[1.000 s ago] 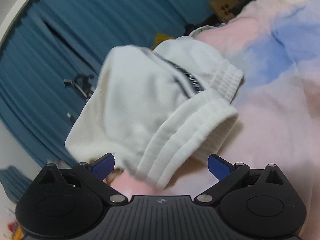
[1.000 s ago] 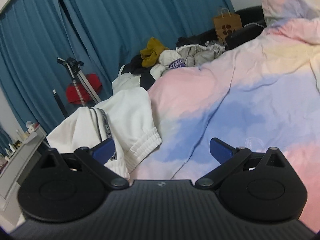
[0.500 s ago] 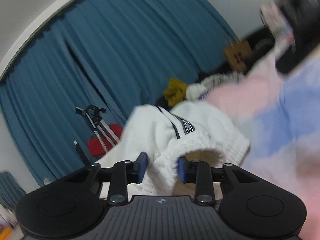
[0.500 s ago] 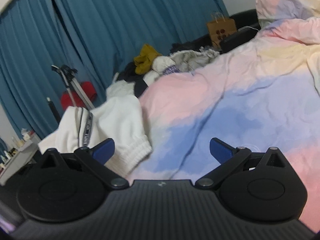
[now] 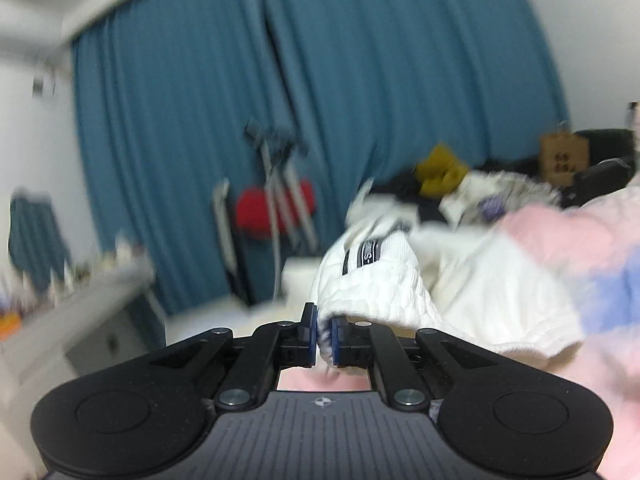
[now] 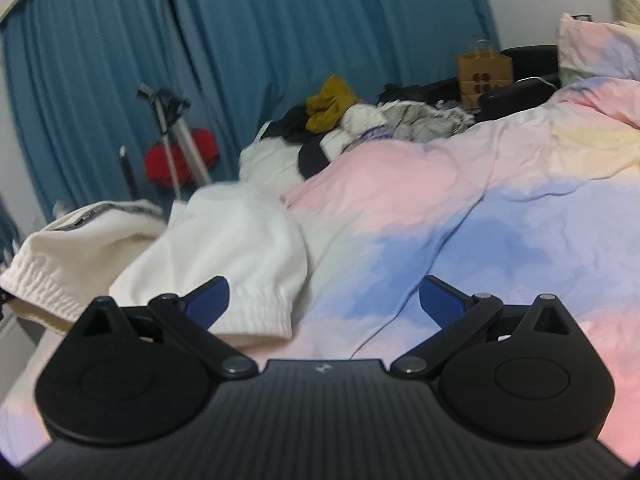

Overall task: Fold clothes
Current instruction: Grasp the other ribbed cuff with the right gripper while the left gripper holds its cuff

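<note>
White sweatpants (image 5: 380, 280) with a dark lettered side stripe lie at the left edge of the bed. My left gripper (image 5: 324, 334) is shut on the ribbed cuff of one leg and holds it lifted. The other leg (image 5: 500, 300) lies flat on the bedspread to the right. In the right wrist view the sweatpants (image 6: 224, 248) lie left of centre, the lifted cuff (image 6: 44, 276) at far left. My right gripper (image 6: 324, 298) is open and empty above the bedspread, next to the flat leg's cuff.
A pastel pink and blue bedspread (image 6: 460, 220) covers the bed. A heap of mixed clothes (image 6: 360, 120) lies at its far end, with a brown paper bag (image 6: 484, 68) behind. Blue curtains (image 6: 240, 40), a tripod (image 6: 176, 132) and a red object stand at the left. A white shelf (image 5: 80, 304) is low left.
My left gripper closed on the ribbed cuff of the sweatpants and pulled it up and left. The right gripper stayed open and shifted slightly closer to the flat leg.
</note>
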Action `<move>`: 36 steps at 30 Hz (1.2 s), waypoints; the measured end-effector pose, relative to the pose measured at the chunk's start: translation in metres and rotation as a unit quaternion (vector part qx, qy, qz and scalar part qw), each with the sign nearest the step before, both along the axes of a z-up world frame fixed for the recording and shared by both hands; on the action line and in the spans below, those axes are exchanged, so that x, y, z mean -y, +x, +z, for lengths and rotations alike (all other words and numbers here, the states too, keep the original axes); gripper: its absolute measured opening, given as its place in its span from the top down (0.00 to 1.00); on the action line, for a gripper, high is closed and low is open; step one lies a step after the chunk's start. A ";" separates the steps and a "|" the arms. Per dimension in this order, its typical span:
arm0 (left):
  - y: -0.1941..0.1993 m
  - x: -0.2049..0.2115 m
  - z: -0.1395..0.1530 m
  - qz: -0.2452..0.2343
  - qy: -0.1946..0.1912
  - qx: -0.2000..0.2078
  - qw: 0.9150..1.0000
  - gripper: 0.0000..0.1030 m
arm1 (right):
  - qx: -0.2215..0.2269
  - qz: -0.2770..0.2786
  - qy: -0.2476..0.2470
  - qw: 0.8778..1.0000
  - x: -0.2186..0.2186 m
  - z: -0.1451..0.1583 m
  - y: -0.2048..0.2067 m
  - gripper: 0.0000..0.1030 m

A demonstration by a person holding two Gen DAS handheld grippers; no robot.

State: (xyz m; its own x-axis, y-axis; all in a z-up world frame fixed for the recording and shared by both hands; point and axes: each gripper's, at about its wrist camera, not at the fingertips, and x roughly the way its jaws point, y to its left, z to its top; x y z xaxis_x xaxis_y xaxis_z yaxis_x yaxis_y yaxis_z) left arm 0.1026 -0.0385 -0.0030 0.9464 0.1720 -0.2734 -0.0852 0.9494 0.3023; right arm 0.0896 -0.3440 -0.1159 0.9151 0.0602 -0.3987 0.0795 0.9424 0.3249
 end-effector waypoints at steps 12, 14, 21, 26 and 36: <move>-0.013 -0.094 -0.051 0.035 -0.090 -0.117 0.988 0.66 | -0.065 0.041 -0.034 0.996 -0.029 -0.032 0.021 0.00; -0.012 -0.084 -0.054 0.028 -0.070 -0.115 0.990 0.48 | -0.079 0.036 -0.024 0.996 -0.027 -0.038 0.026 0.00; -0.006 -0.048 -0.063 0.000 -0.001 -0.107 0.994 0.35 | -0.102 0.059 -0.034 0.992 -0.041 -0.052 0.043 0.00; 0.007 -0.036 -0.066 0.012 0.023 -0.095 0.995 0.35 | -0.081 0.089 -0.094 0.988 -0.065 -0.057 0.062 0.05; 0.025 -0.022 -0.076 0.004 0.044 -0.056 0.997 0.41 | -0.072 0.103 -0.088 0.988 -0.080 -0.068 0.096 0.44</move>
